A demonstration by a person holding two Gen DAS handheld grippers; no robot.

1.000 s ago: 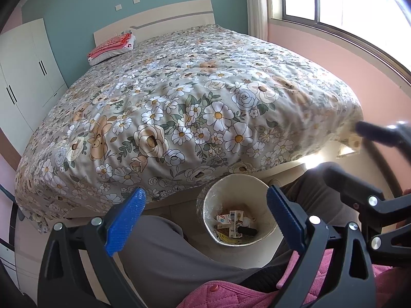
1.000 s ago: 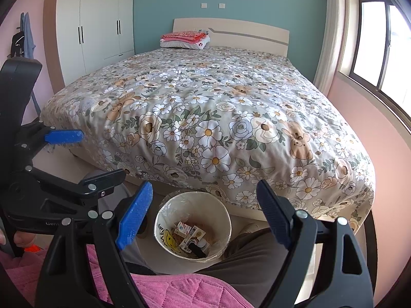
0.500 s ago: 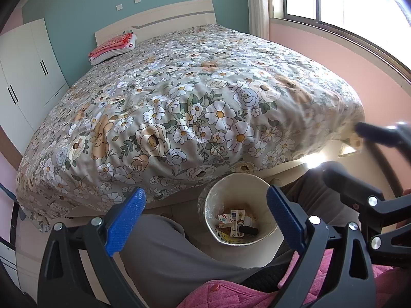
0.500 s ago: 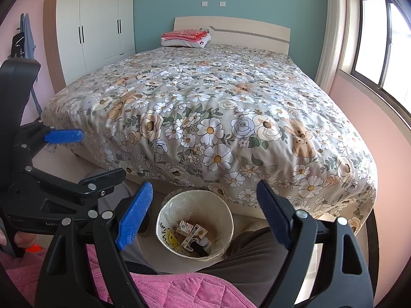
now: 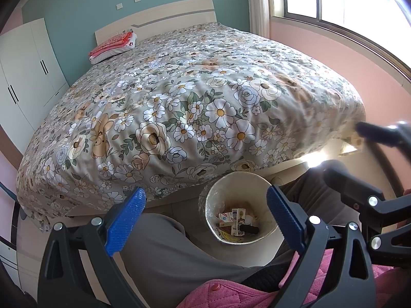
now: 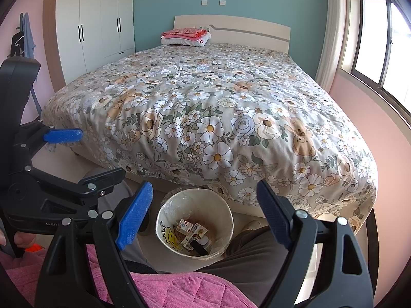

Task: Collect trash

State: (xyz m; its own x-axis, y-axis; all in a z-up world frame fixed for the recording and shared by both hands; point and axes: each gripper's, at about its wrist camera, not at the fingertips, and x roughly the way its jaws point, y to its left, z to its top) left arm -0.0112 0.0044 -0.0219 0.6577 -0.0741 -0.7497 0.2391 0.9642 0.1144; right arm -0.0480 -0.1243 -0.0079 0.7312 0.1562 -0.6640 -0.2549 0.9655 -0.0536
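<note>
Item: round cream-coloured wastebasket with a clear plastic liner (image 5: 259, 187), which stood on the pale floor at the foot of the bed, between the person's grey-trousered knees (image 5: 164, 251). Contents: several small printed cardboard cartons (image 5: 235, 218) and one black oblong object (image 5: 250, 229), lying together at the bottom. A yellow cartoon print showed on the inner wall in the right wrist view.

Item: left gripper, black frame with blue ribbed pads (image 5: 203, 218). Jaws stood wide apart with nothing between them; through the gap the wastebasket and one knee were visible below. It was also seen from the side in the right wrist view, at the left edge, one blue pad extended toward the bed.

Item: right gripper of the same make (image 6: 205, 213). Jaws likewise spread wide and empty, framing the wastebasket beneath. Neither tool touched the basket.

Item: double bed under a quilt printed with white daisies, cream roses and tan bears (image 6: 205, 107), the quilt hanging over the foot of the frame just beside the basket's far rim. A folded red and pink cloth stack on a white pillow (image 6: 186, 36) lay at the cream headboard (image 6: 246, 32).

Item: white wardrobe with black handles (image 6: 97, 25), left of the bed against the teal wall.

Item: window with a pale curtain (image 5: 259, 5), right of the bed, above a pink wall.

Item: pink quilted fabric (image 6: 179, 290) across the person's lap, at the bottom of both views.
</note>
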